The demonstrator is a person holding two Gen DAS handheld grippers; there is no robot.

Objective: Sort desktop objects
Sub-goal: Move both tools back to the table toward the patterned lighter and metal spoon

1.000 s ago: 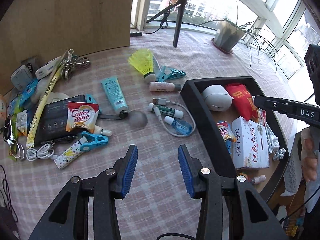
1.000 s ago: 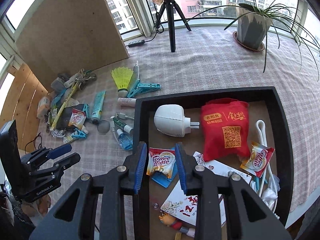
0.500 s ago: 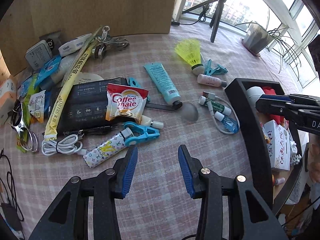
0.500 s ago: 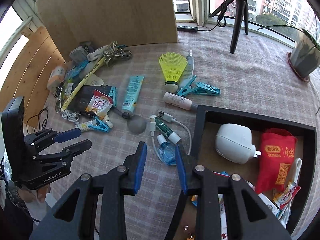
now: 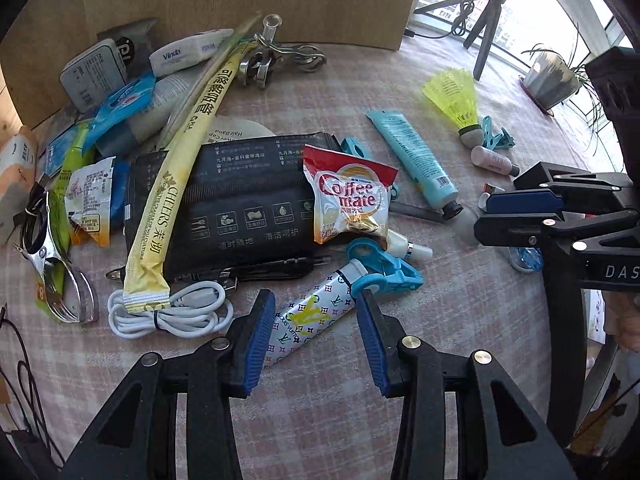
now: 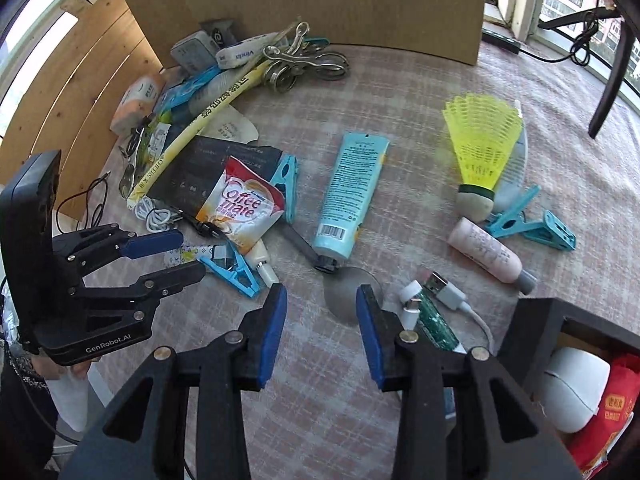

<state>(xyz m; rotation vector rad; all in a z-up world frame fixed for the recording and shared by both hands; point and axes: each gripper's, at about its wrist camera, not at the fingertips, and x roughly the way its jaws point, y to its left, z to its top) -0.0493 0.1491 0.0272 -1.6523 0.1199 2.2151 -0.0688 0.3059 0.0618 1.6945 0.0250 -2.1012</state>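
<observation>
1. One Coffee-mate sachet [image 5: 352, 200], one teal tube [image 5: 414, 162], one shuttlecock [image 5: 456, 98] and one white cable [image 5: 172, 312] lie on the checked cloth [image 5: 304, 420].
2. Left gripper [image 5: 316, 334] points steeply down, jaws apart and gripping nothing, straddling a patterned tube [image 5: 310, 314].
3. Right gripper [image 6: 320, 330], its jaws just widened and empty, tilts down over a grey disc [image 6: 346, 292] beside the black tray [image 6: 532, 320].

We see bare counter [image 6: 400, 92] between the blue tube [image 6: 348, 196] and the shuttlecock [image 6: 480, 148]; at left the clutter around the black pouch [image 5: 240, 200] blocks passage.
</observation>
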